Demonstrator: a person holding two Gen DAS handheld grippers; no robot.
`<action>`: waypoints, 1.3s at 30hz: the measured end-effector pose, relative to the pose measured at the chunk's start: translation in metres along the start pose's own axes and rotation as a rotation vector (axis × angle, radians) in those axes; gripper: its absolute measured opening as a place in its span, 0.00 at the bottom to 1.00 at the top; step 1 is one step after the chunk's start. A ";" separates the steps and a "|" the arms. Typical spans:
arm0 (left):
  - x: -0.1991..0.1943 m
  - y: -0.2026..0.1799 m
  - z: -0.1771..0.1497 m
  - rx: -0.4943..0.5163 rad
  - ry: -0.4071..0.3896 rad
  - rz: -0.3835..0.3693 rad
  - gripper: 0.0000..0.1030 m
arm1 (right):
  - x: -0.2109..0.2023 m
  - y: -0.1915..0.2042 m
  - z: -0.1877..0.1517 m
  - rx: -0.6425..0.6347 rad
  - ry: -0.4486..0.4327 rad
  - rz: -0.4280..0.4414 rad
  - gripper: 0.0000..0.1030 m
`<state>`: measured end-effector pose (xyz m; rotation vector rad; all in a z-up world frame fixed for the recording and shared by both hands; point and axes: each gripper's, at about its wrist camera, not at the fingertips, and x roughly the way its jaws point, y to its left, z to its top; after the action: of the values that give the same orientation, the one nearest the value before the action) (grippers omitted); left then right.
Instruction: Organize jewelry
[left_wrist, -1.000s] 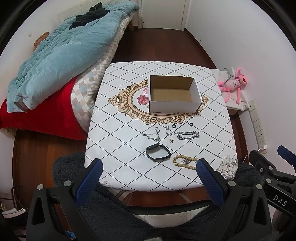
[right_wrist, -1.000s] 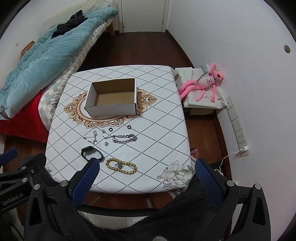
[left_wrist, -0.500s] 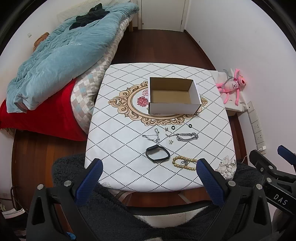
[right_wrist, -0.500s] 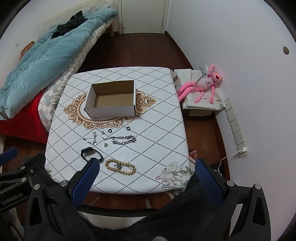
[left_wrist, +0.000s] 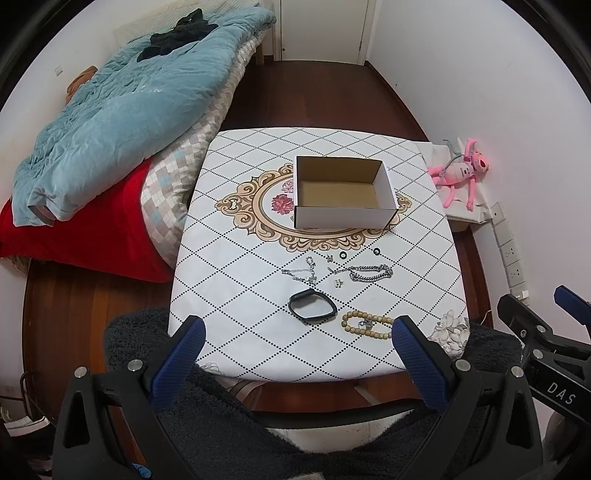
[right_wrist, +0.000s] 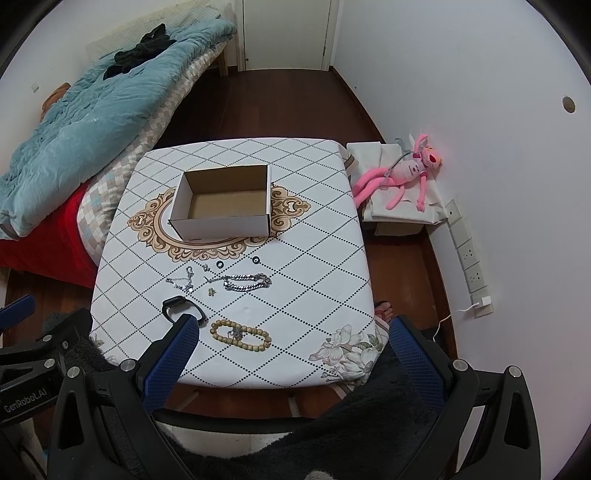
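Note:
An open, empty cardboard box (left_wrist: 343, 192) (right_wrist: 223, 201) stands near the middle of the white patterned table (left_wrist: 236, 295) (right_wrist: 314, 266). In front of it lie two small black rings (left_wrist: 342, 255), a thin silver chain (left_wrist: 301, 271) (right_wrist: 181, 282), a thick silver chain bracelet (left_wrist: 369, 274) (right_wrist: 245, 282), a black band (left_wrist: 312, 305) (right_wrist: 181, 308) and a wooden bead bracelet (left_wrist: 365, 324) (right_wrist: 240, 334). My left gripper (left_wrist: 297, 338) and my right gripper (right_wrist: 291, 341) hang high above the table's near edge, both open and holding nothing.
A bed with a teal duvet (left_wrist: 122, 96) and a red blanket (left_wrist: 81, 229) touches the table's left side. A pink plush toy (right_wrist: 402, 173) lies on a low box at the right wall. A dark fleece garment (left_wrist: 258, 424) fills the foreground under both grippers.
Both grippers have drawn back and risen slightly, so the table looks a little smaller and lower in view. Nothing on the table has moved.

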<state>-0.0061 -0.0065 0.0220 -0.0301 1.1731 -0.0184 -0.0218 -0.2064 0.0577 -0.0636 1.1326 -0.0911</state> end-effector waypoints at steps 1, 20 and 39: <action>0.000 -0.001 0.000 0.001 0.000 0.000 1.00 | 0.000 0.000 0.000 0.000 -0.001 0.000 1.00; -0.003 0.000 -0.002 0.001 -0.007 -0.001 1.00 | -0.006 0.001 0.002 0.000 -0.011 -0.001 1.00; 0.113 0.014 0.017 0.031 0.064 0.170 1.00 | 0.119 0.003 -0.004 0.065 0.144 -0.005 1.00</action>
<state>0.0532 0.0040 -0.0765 0.0982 1.2361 0.1132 0.0249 -0.2155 -0.0511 -0.0022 1.2721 -0.1382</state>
